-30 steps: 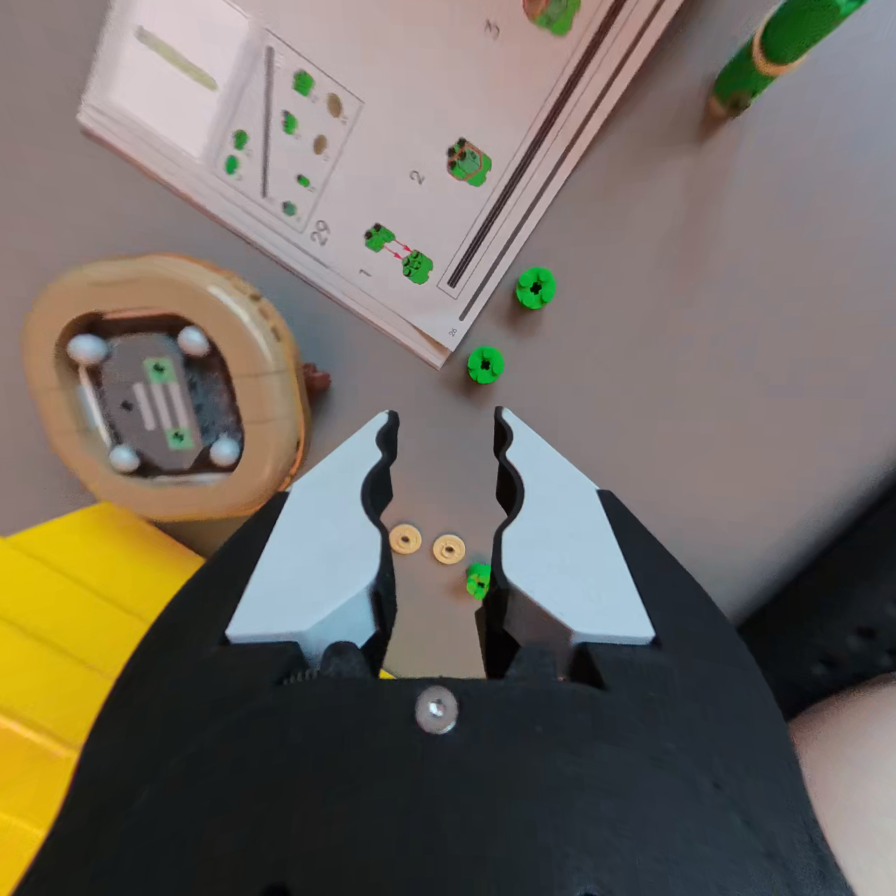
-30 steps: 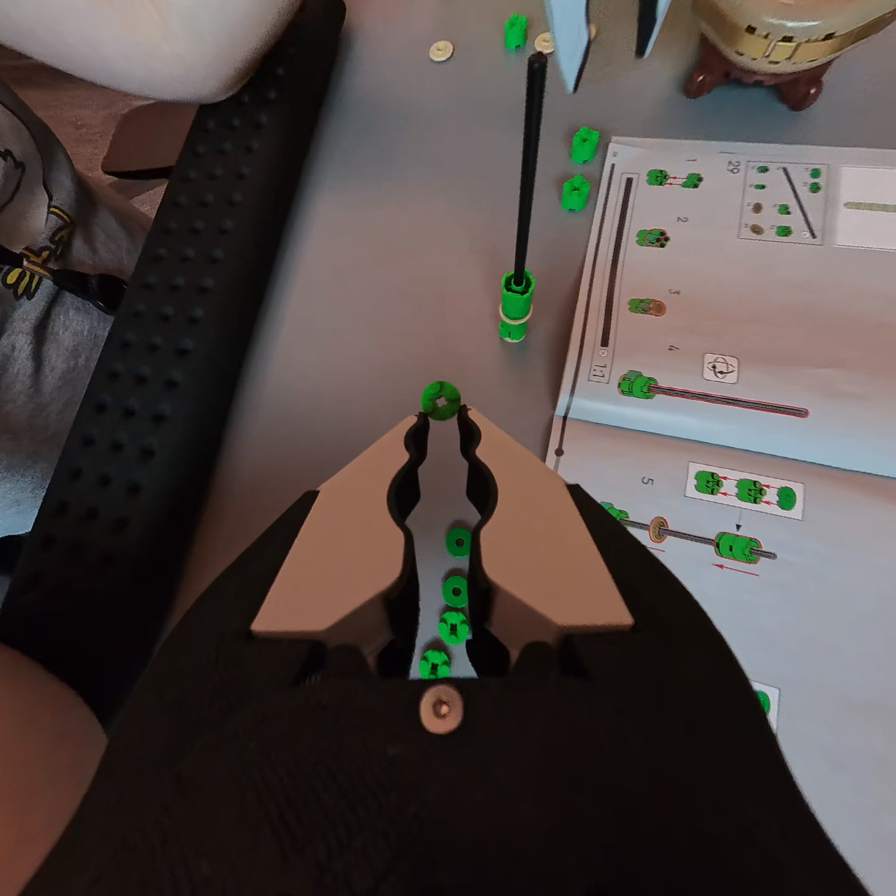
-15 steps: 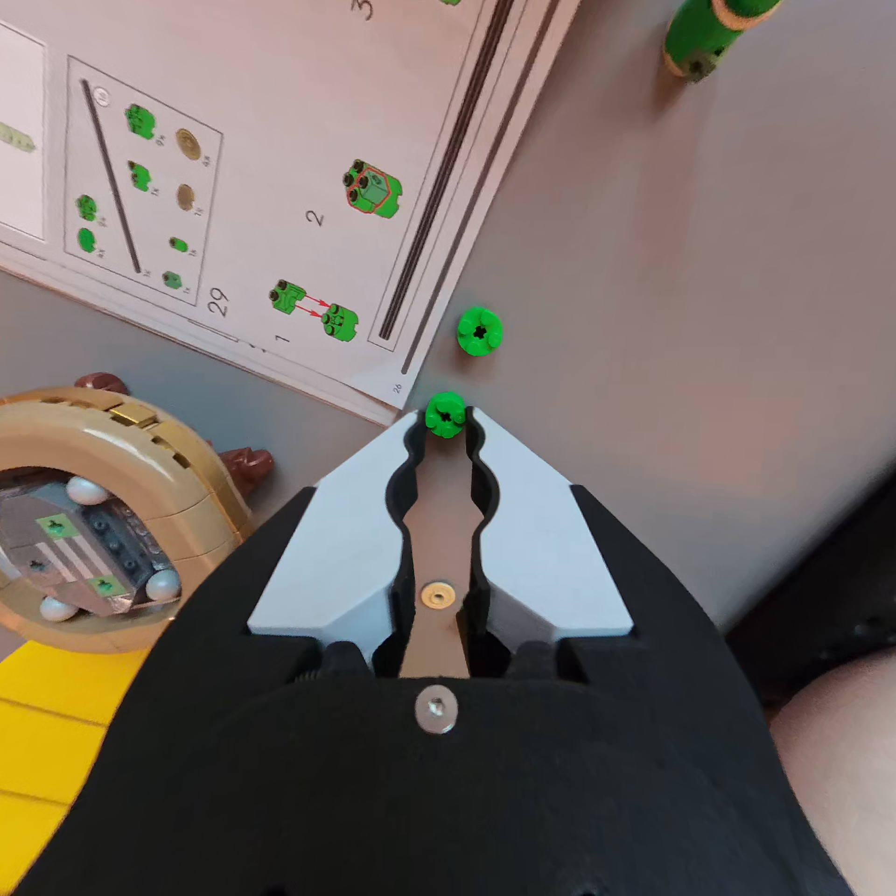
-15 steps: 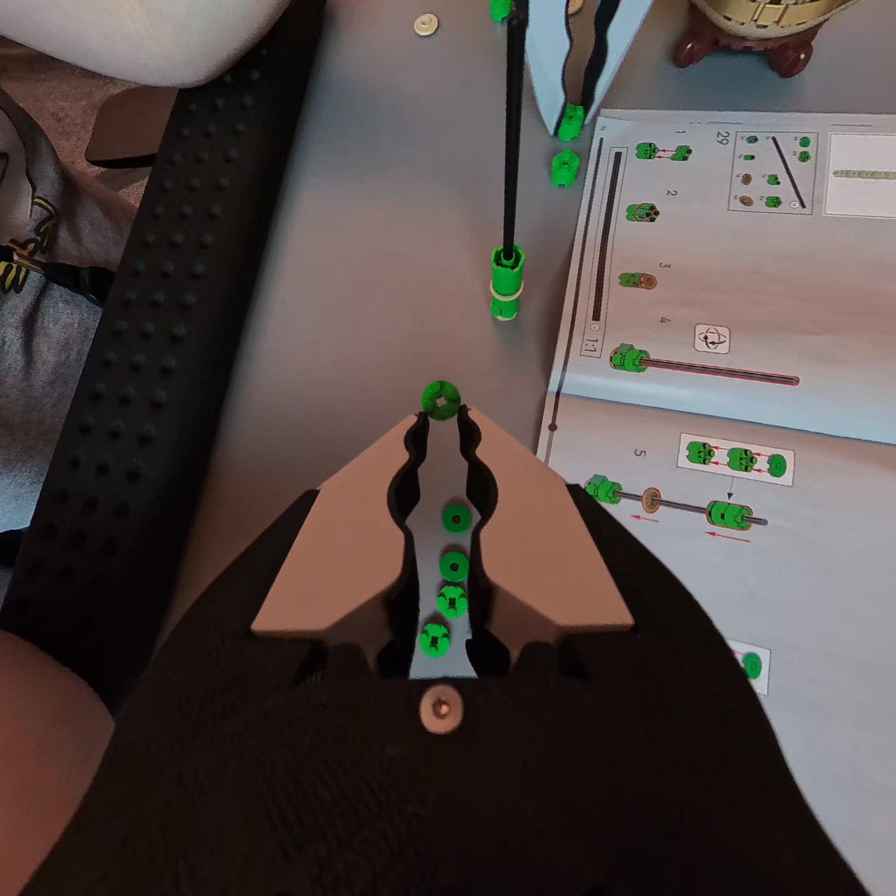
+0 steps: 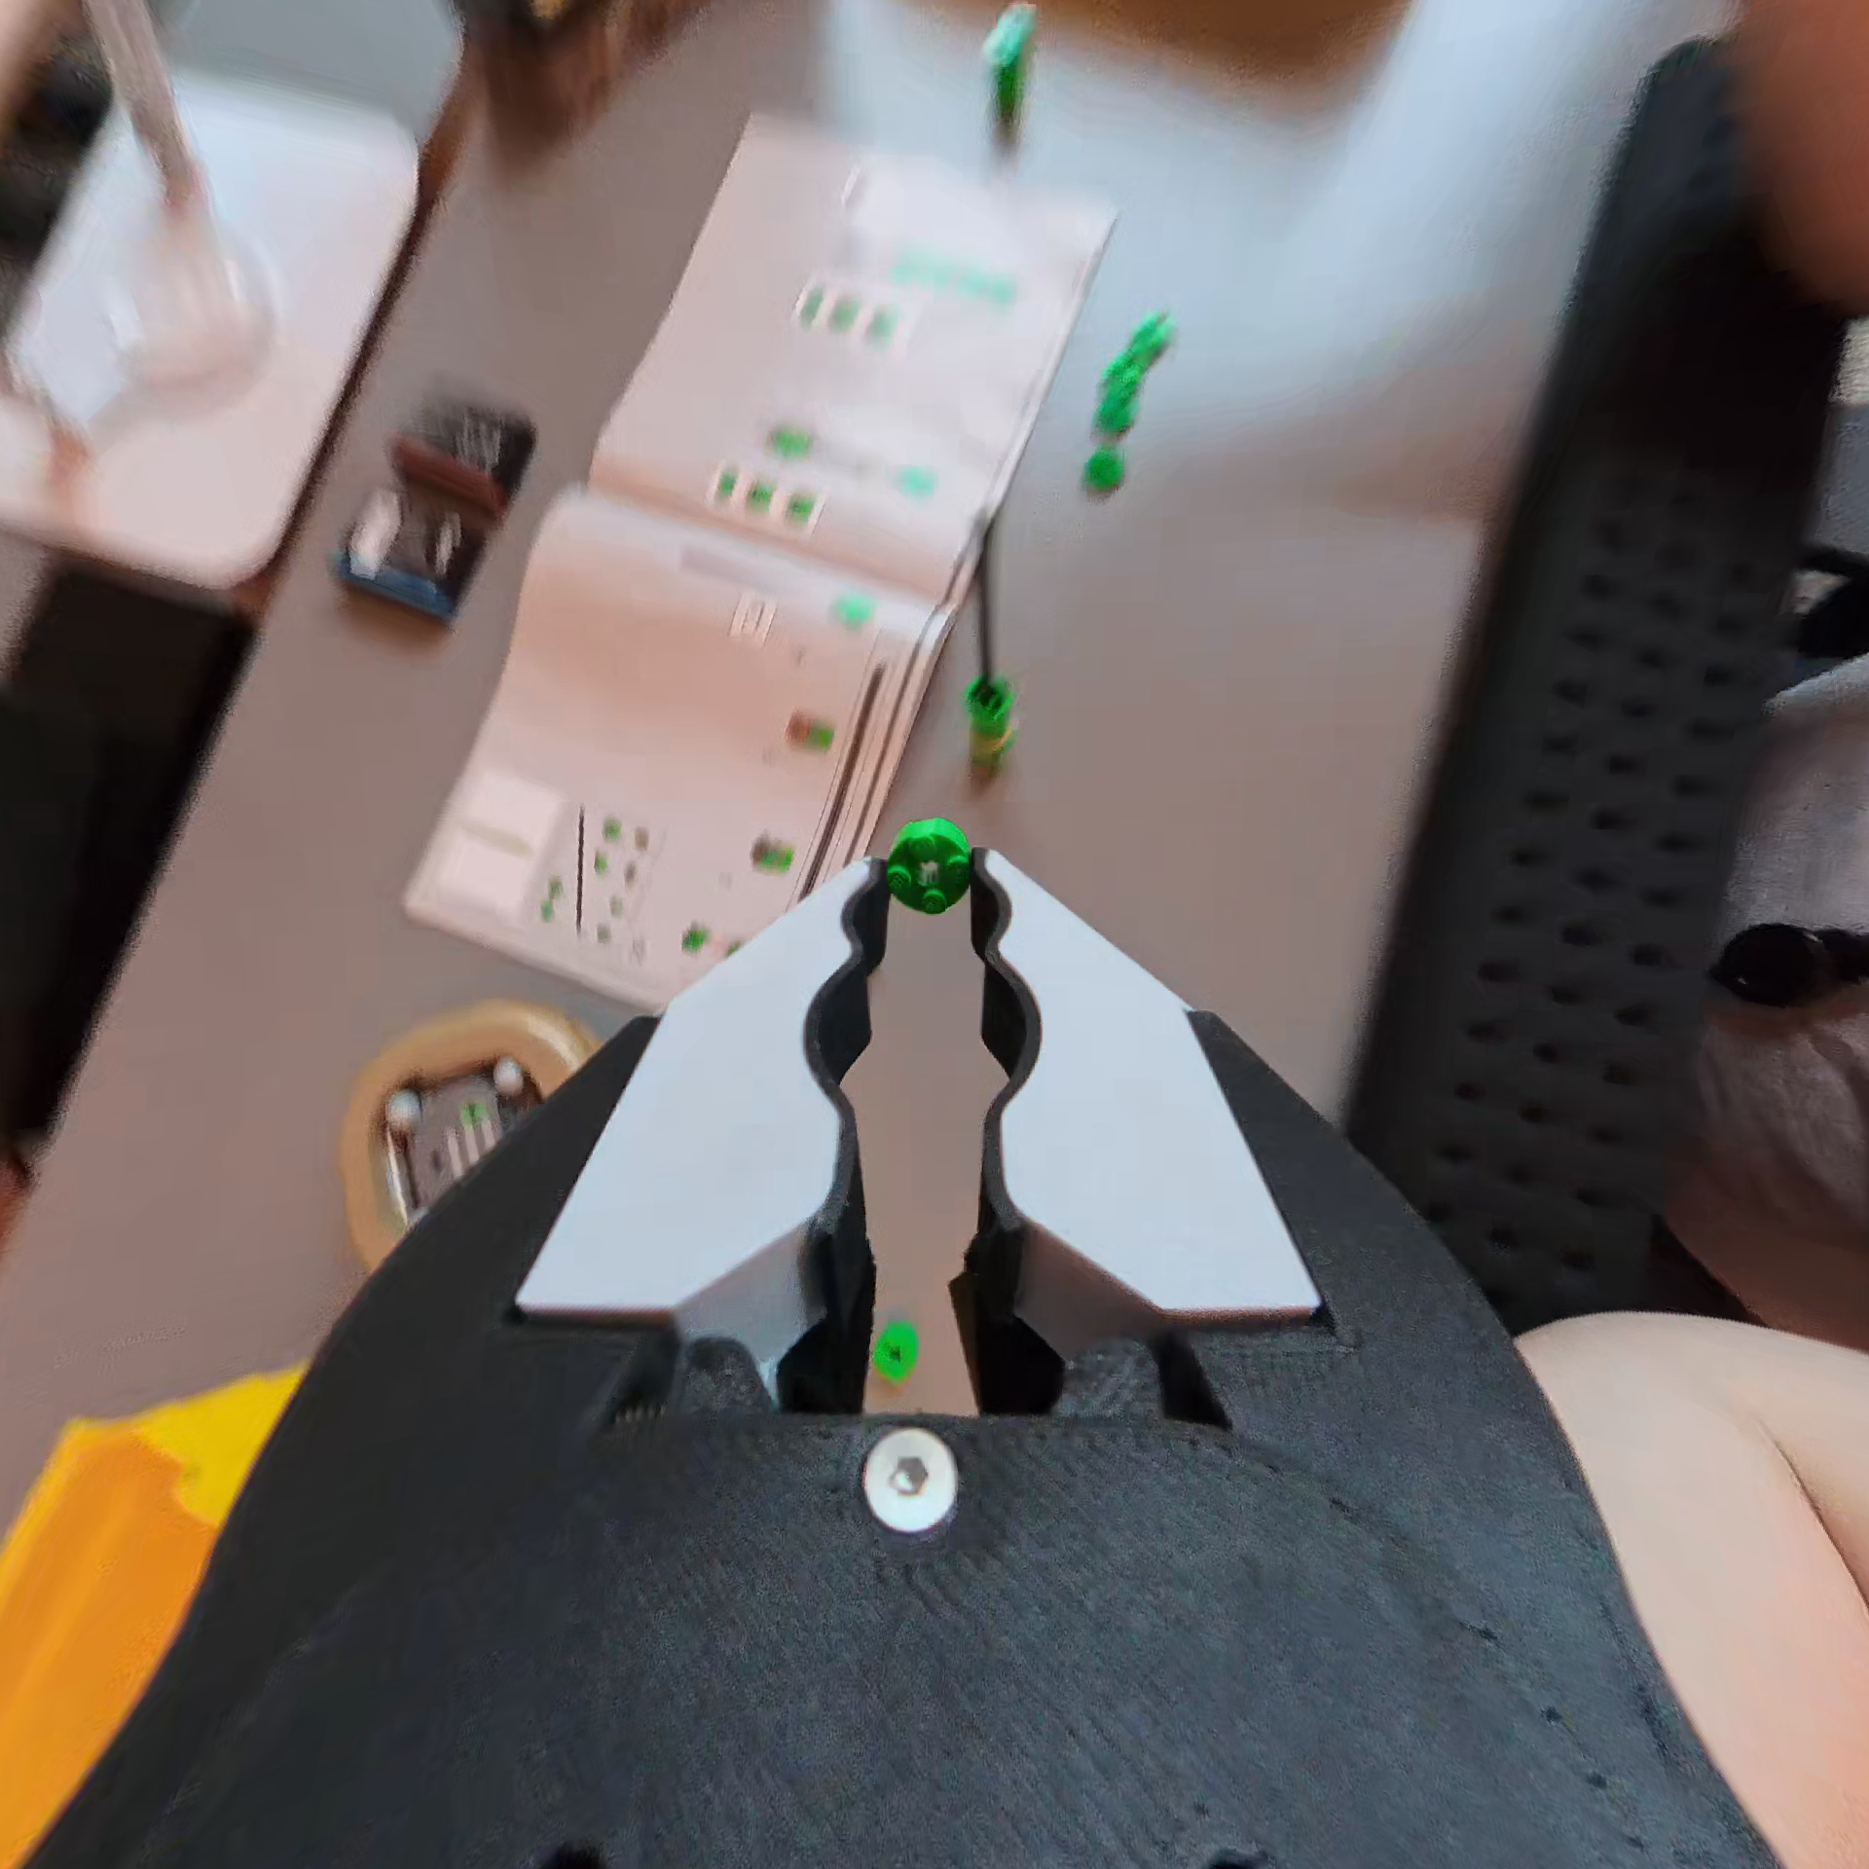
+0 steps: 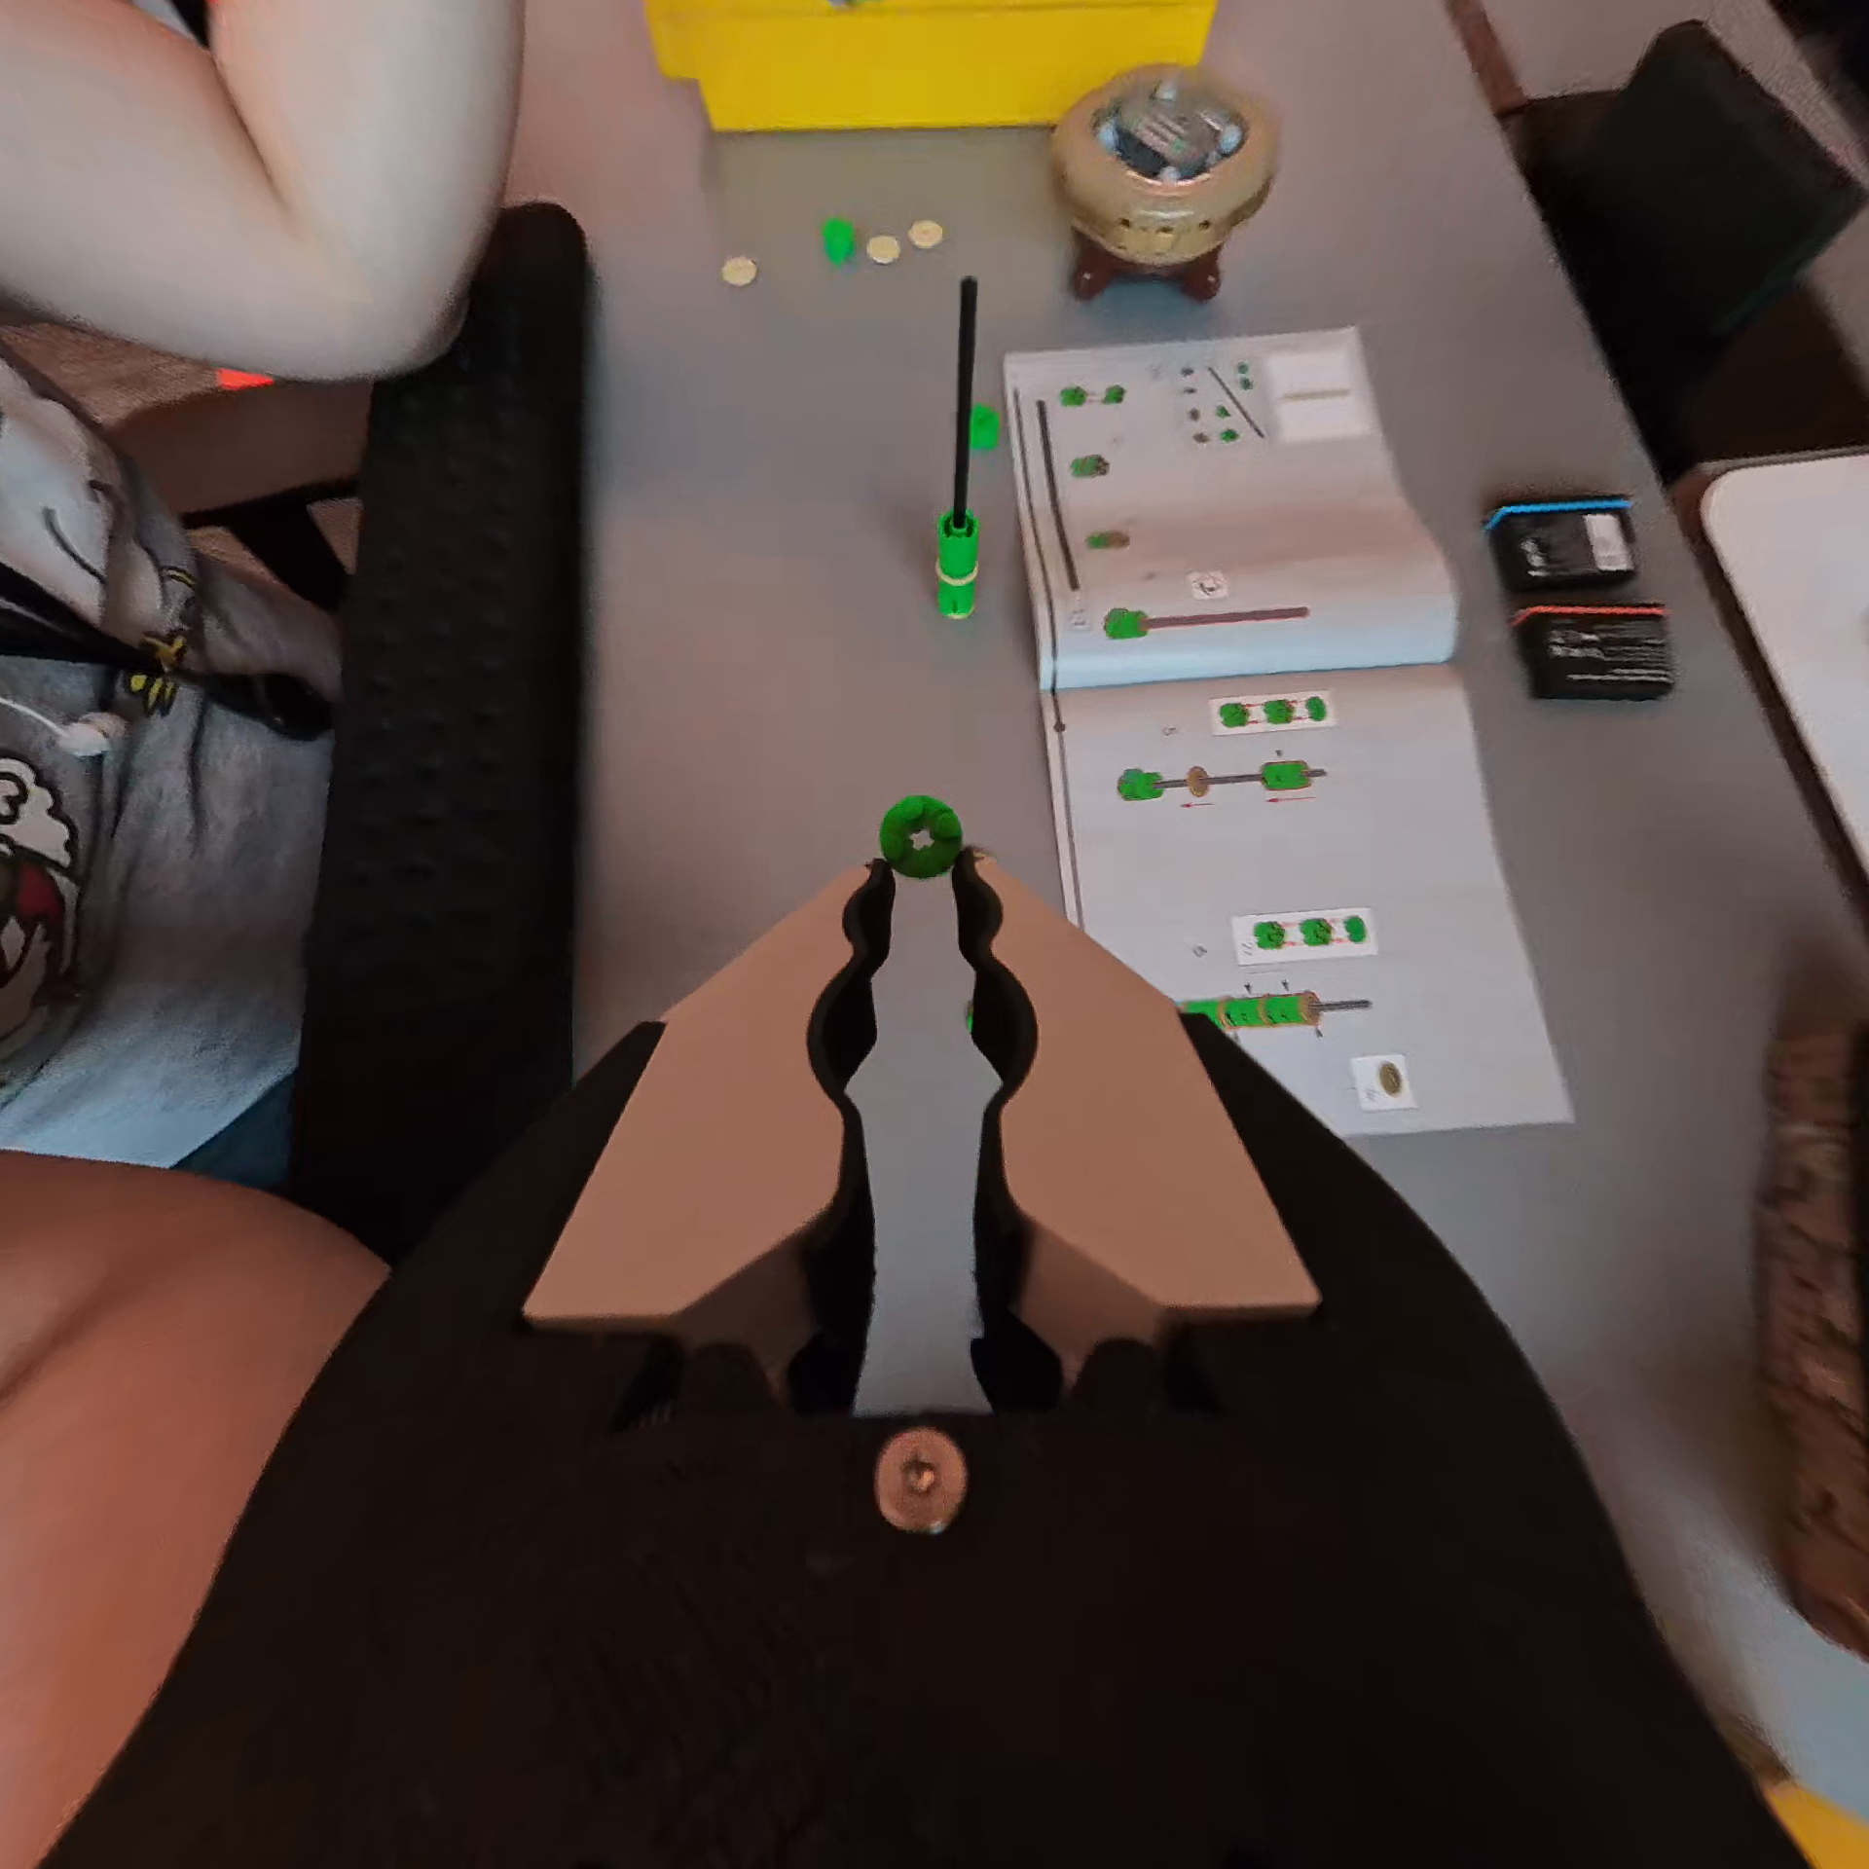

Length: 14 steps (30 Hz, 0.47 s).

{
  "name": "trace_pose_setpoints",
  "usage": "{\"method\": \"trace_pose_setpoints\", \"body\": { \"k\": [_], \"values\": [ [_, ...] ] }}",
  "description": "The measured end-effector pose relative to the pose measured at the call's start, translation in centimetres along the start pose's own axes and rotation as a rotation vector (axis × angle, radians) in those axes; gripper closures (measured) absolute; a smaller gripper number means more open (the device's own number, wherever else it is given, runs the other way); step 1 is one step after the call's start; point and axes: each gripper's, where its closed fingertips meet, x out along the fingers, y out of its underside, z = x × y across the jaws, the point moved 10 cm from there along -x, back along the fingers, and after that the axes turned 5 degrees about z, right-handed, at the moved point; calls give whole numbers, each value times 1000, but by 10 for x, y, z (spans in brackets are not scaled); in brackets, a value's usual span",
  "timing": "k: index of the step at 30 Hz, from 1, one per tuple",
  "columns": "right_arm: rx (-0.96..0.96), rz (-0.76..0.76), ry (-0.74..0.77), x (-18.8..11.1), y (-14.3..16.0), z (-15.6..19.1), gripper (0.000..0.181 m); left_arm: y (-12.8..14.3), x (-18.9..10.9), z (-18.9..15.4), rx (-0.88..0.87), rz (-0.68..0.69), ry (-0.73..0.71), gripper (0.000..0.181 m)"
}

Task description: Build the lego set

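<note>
Right wrist view, left to right, places given relative to the open white instruction booklet (image 6: 1254, 647). Far left of the booklet, a black perforated chair armrest (image 6: 445, 657) borders the grey tabletop (image 6: 769, 708). Left of the booklet's upper page lies a thin black axle (image 6: 966, 394) with a green sleeve and tan ring on its near end. Left of the booklet's lower page, the right gripper (image 6: 922, 872) with tan fingers is clamped at its tips on a small round green studded plate (image 6: 918, 835), held clear of the table. Beyond the booklet's far edge stand a round tan pot-shaped model on brown feet (image 6: 1163, 172) and a yellow box (image 6: 930, 61); loose tan discs (image 6: 883, 248) and a green piece lie left of the pot. Right of the booklet lie two black rectangular packs (image 6: 1578, 597).

Left wrist view (blurred): the left gripper (image 5: 928, 872) with grey fingers pinches a second round green studded plate (image 5: 928, 868) at its tips, over the booklet's near corner.
</note>
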Motion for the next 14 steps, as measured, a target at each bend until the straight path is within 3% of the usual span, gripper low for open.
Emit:
{"method": "trace_pose_setpoints", "body": {
  "k": [3,7,11,14],
  "values": [
    [-41,115,4,7,-11,15,170,-23,-9,-29,172,-95,34,168],
    [-94,208,-149,67,-23,28,170,-49,3,-55,304,-84,92,168],
    [-84,163,-120,139,8,49,170,-65,31,-70,382,6,143,168],
    [-37,108,-80,160,22,53,170,-75,55,-77,417,70,183,168]
  ]
}}
